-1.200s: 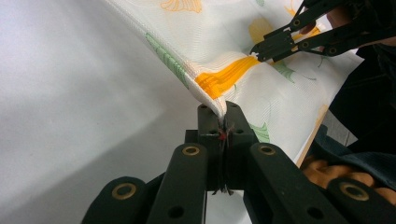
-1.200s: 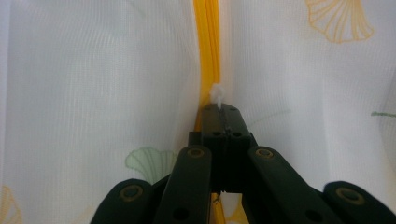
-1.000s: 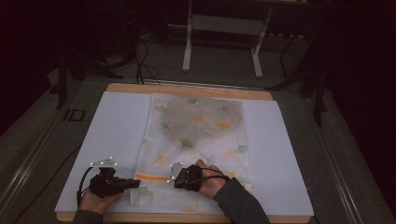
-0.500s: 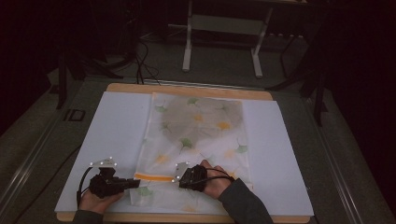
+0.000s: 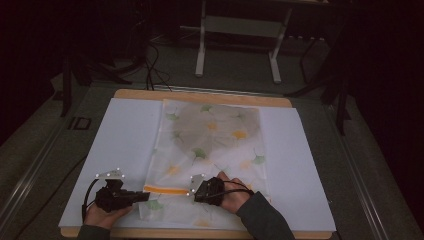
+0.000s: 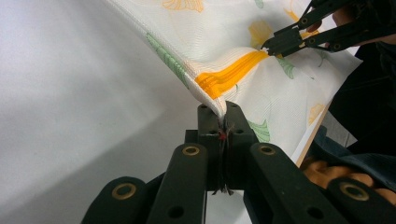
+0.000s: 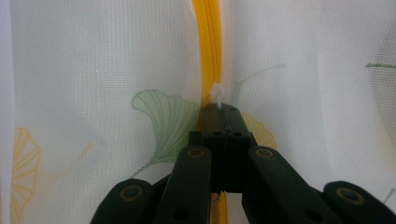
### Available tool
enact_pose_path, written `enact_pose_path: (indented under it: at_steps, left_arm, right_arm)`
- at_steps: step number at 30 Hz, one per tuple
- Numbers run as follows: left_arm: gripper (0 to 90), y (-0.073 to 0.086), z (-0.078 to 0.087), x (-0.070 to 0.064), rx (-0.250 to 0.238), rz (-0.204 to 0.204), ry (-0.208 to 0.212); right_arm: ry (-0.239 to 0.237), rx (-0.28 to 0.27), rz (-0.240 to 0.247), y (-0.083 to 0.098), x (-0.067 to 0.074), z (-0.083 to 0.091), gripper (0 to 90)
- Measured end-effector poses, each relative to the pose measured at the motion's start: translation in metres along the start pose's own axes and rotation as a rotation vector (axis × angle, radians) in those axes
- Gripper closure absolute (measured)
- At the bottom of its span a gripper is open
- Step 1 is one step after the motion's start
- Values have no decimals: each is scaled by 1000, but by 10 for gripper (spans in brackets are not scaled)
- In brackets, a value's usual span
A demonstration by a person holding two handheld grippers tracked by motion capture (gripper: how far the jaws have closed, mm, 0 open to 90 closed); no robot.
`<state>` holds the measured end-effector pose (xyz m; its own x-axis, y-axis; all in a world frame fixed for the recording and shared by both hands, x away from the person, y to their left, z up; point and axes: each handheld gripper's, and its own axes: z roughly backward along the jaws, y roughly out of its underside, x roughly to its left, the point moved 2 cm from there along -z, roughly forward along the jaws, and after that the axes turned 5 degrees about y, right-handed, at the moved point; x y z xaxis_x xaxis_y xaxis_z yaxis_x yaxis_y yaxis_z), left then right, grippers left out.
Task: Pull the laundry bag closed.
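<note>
A white mesh bag (image 5: pixel 210 145) printed with green and yellow leaves lies flat on the white table (image 5: pixel 125 135). An orange zipper (image 5: pixel 165 189) runs across its near end. My left gripper (image 5: pixel 145 196) is shut on the bag's left edge at the zipper's end (image 6: pixel 223 109), and the cloth is pulled up into a ridge there. My right gripper (image 5: pixel 192 192) is shut on the small white zipper pull (image 7: pixel 217 94), with the orange zipper (image 7: pixel 210 46) stretching away ahead of it. The left gripper view also shows the right gripper (image 6: pixel 271 45) pinching the zipper (image 6: pixel 229 74).
The table's wooden edge (image 5: pixel 200 95) shows at the far side. Beyond it stand a metal frame's legs (image 5: pixel 201 50) and cables (image 5: pixel 155 65) on the dark floor. A sleeve (image 5: pixel 262 220) lies over the bag's near right corner.
My right gripper has edged slightly to the right along the zipper line. The left gripper has kept still.
</note>
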<state>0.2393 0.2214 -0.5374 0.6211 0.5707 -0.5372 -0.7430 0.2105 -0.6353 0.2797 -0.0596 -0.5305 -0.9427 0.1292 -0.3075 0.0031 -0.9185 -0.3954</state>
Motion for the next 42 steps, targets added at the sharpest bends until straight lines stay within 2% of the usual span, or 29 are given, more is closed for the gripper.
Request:
enact_pose_path:
  at_steps: [4,23,29,34,42]
  left_arm:
    - [885,0,0,0,-1,1,0]
    - [885,0,1,1,-6,6,-1]
    - [885,0,0,0,0,2,-1]
    - [885,0,1,0,-2,3,-2]
    - [885,0,1,0,-3,4,-2]
  right_arm:
    - [1,-1,-11,4,-1,2,900]
    - [15,21,5,9,-2,6,900]
    - [11,23,-12,14,-3,8,900]
    - [18,28,1,15,-3,9,900]
    - [22,32,-8,19,-2,11,900]
